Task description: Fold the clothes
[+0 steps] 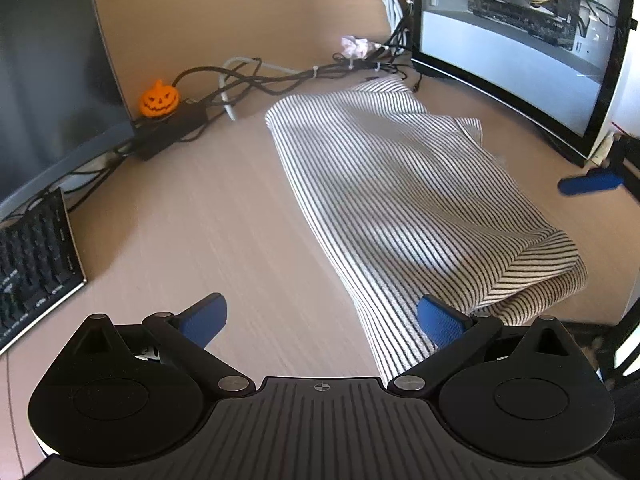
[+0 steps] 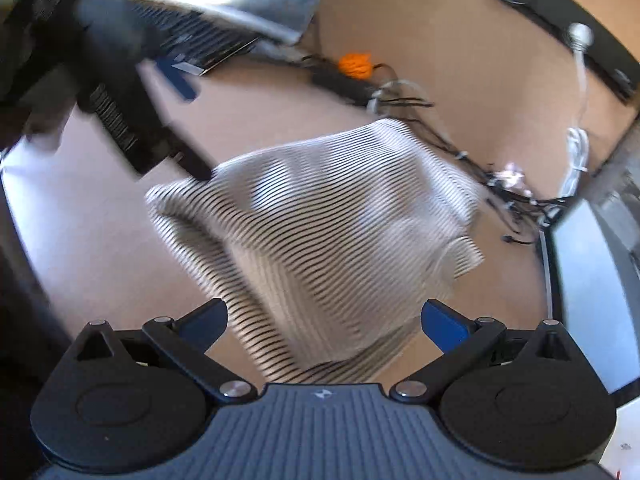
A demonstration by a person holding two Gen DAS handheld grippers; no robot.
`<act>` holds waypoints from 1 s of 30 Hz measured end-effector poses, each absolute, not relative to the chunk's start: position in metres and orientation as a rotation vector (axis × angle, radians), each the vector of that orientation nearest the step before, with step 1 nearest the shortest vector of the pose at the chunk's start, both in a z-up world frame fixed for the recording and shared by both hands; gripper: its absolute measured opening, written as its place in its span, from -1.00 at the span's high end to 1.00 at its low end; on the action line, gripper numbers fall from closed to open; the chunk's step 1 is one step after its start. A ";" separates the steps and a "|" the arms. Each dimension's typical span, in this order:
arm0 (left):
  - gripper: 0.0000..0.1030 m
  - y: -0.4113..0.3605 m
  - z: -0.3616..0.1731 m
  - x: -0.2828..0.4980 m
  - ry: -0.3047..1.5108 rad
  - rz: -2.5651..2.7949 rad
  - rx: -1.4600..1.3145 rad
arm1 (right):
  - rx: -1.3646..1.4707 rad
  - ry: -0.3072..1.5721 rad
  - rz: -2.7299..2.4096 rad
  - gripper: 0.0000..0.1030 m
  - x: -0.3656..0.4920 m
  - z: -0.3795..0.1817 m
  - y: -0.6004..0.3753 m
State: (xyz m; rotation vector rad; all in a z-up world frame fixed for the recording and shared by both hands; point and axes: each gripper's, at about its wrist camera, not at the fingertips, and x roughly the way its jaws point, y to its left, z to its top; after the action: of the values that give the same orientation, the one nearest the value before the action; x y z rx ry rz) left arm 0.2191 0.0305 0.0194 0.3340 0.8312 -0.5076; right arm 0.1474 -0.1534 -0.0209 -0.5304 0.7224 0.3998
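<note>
Striped garment [image 1: 404,200] lies ahead of both open tongs.

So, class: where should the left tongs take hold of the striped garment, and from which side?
Probably the near left corner of the striped garment, where its folded edge runs toward the left tongs. Come in low from the bare desk side: both jaws stand open and the edge lies flat.

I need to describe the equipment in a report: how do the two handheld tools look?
Both look alike. The left tool and the right tool each have a black ribbed body, two round black side housings, black linkage bars with silver pivot pins, and blue textured finger pads. A small crosshair mark sits at the body's centre.
</note>
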 end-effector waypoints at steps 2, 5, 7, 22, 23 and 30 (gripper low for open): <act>-1.00 0.034 0.023 0.218 0.824 -0.513 0.337 | -0.554 0.738 0.429 -1.00 0.144 -0.028 -0.146; -1.00 0.039 0.028 0.213 0.813 -0.563 0.341 | -0.549 0.735 0.400 -1.00 0.150 -0.034 -0.141; -1.00 0.040 0.030 0.208 0.809 -0.611 0.363 | -0.527 0.716 0.368 -1.00 0.156 -0.031 -0.141; -1.00 -0.006 -0.011 0.187 0.744 -0.650 0.723 | -0.369 0.699 0.336 -1.00 0.169 -0.016 -0.161; -1.00 -0.006 -0.011 0.189 0.732 -0.627 0.726 | -0.378 0.692 0.344 -1.00 0.166 -0.015 -0.160; -1.00 -0.006 0.009 0.212 0.712 -0.609 0.620 | -0.484 0.654 0.473 -1.00 0.149 -0.021 -0.136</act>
State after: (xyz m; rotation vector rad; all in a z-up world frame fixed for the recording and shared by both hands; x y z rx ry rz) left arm 0.2117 -0.0058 0.0094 0.6199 0.7115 -0.6087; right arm 0.1487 -0.1362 -0.0213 -0.4842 0.6540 0.4730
